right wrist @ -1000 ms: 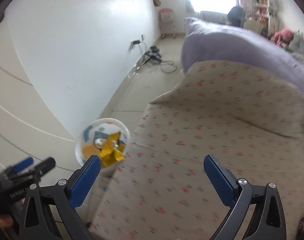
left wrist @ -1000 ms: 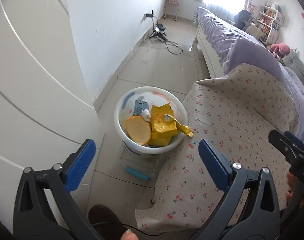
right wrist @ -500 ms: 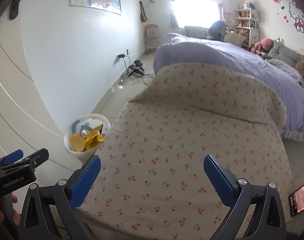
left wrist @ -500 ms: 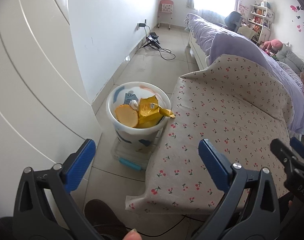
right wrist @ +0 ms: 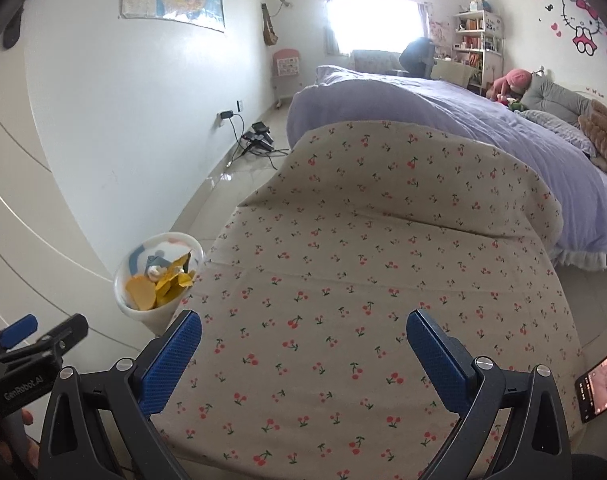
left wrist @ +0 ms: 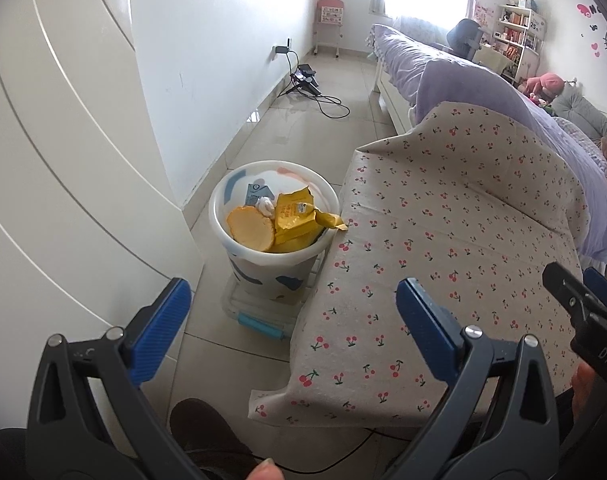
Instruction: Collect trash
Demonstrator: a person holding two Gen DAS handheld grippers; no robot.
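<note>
A white trash bin (left wrist: 239, 254) stands on the floor left of the table, also in the right wrist view (right wrist: 123, 292). It holds yellow wrappers (left wrist: 295, 220), a round yellow piece (left wrist: 250, 228) and a crumpled white bit (left wrist: 265, 205). My left gripper (left wrist: 289, 322) is open and empty, held back from the bin over the table's near-left corner. My right gripper (right wrist: 303, 356) is open and empty above the cherry-print tablecloth (right wrist: 383, 260). Its tip shows in the left wrist view (left wrist: 575, 308).
White curved cabinet doors (left wrist: 63, 160) stand on the left. A clear box with a blue handle (left wrist: 259, 324) sits under the bin. A bed with a purple cover (right wrist: 443, 120) lies behind the table. Cables (left wrist: 319, 100) lie on the floor. A phone (right wrist: 599, 384) is at right.
Both grippers have pulled back and up from the bin and table; the bin looks farther away. The right view has turned from the bin toward the table. Both stayed open.
</note>
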